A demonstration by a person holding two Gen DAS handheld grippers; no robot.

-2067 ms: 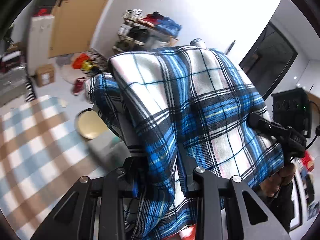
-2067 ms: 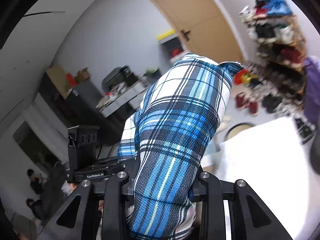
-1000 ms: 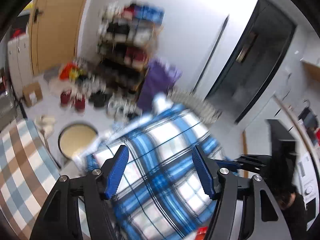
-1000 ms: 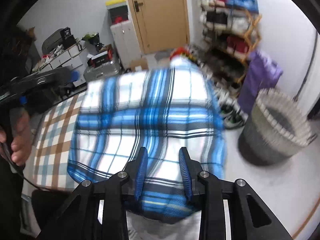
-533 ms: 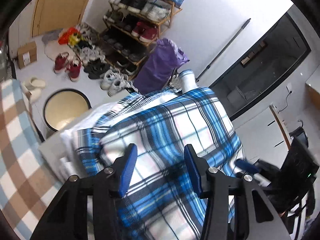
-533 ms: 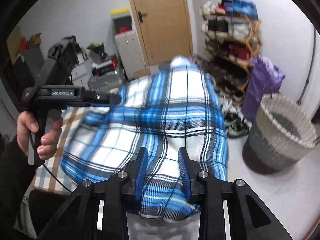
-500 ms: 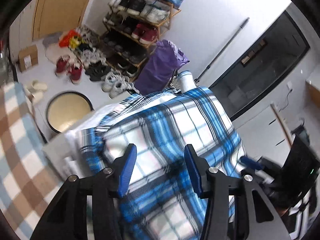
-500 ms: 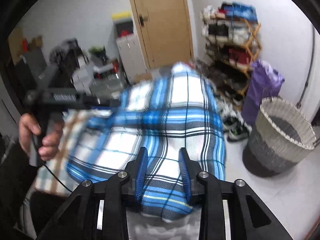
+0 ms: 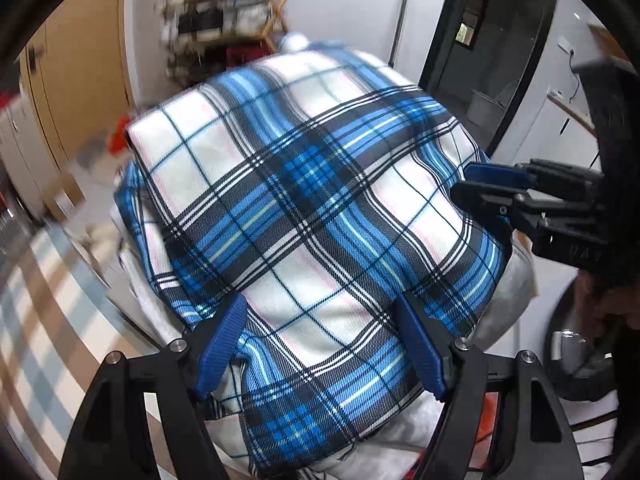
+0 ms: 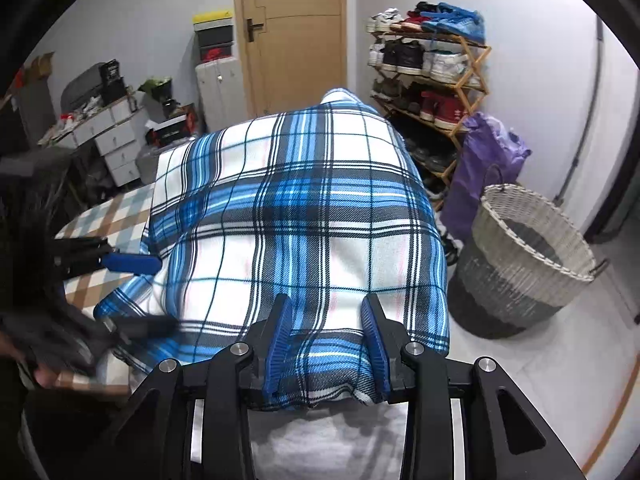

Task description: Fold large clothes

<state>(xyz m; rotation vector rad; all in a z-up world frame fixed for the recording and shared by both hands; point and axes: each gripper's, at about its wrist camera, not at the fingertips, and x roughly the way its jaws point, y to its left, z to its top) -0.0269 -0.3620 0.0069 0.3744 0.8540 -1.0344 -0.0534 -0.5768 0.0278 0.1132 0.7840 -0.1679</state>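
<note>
Plaid garment (image 9: 312, 216) lies folded (both grippers' jaws spread).

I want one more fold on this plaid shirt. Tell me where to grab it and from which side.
Judging from its pose, grip the plaid shirt at the near hem corners, coming in low from the near side. It lies as a thick folded bundle on the white pile; that edge overhangs toward both cameras, so fingers can slide under it. The right gripper and left gripper both straddle it, open.
</note>
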